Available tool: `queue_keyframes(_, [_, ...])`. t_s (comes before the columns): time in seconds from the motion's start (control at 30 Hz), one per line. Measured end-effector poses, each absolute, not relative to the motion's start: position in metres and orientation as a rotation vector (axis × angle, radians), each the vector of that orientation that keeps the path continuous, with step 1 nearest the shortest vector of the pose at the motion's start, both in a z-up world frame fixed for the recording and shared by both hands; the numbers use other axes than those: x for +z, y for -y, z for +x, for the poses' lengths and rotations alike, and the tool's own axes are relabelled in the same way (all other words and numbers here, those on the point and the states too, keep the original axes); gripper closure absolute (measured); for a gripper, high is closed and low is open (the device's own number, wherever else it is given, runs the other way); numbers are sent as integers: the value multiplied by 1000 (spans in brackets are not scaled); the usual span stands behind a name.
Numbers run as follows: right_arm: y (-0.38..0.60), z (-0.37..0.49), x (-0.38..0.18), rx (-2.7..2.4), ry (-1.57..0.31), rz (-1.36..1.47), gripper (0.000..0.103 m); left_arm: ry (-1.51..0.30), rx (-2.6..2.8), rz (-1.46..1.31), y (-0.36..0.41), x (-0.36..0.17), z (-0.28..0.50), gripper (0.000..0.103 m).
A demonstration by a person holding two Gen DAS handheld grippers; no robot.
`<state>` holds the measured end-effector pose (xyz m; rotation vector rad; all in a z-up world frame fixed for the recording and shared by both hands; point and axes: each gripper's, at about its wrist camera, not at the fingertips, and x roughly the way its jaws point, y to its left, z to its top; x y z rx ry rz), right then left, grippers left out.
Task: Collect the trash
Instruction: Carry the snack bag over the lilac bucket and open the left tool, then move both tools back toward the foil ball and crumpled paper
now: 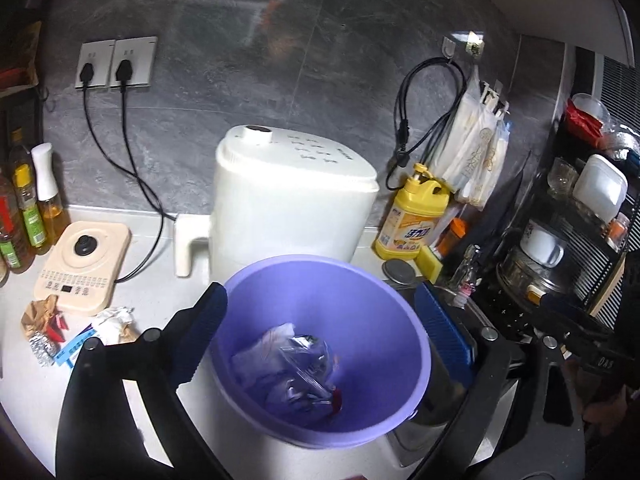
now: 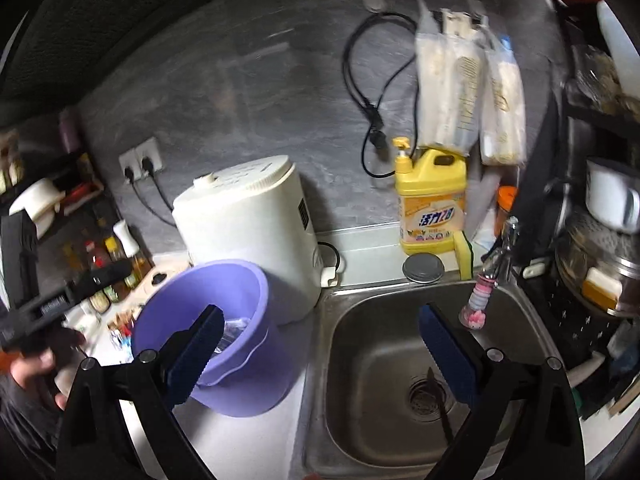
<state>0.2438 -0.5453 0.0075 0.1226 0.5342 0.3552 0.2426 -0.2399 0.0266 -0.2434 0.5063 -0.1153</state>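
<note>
Grey stone wall [image 1: 240, 92] backs a pale counter [image 1: 168, 240] that ends on its right at the rim of a steel sink [image 2: 384, 320]. On the counter, close to that rim, stands a purple bin [image 1: 320, 288], open at the top, with crumpled clear plastic and paper [image 1: 288, 356] lying at its bottom. Just behind the bin is a white appliance [image 1: 288, 200], and to its right a yellow soap bottle [image 1: 412, 224] at the wall. More scraps of trash [image 1: 76, 328] lie on the counter left of the bin, in front of a cream cooker base [image 1: 84, 264], with bare counter between them and the bin.

The left gripper [image 1: 320, 320] hangs over the bin mouth, its blue fingers [image 1: 200, 336] spread wide to either side of the rim and gripping nothing. The right gripper [image 2: 320, 356] hovers where counter meets sink, fingers [image 2: 448, 356] likewise parted and empty, the left one over the bin's edge, the right one over the open basin. A tap [image 2: 496, 264] and a crowded dish rack [image 2: 592, 272] close off the sink's right side
</note>
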Motion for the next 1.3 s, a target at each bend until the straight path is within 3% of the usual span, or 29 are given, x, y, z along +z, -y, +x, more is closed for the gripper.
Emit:
queue_keyframes(0.27, [525, 234, 10, 472, -447, 125, 8, -522, -72, -263, 219, 29, 225, 7])
queue_keyframes(1.3, [355, 215, -4, 620, -525, 50, 8, -577, 97, -241, 79, 22, 148, 7])
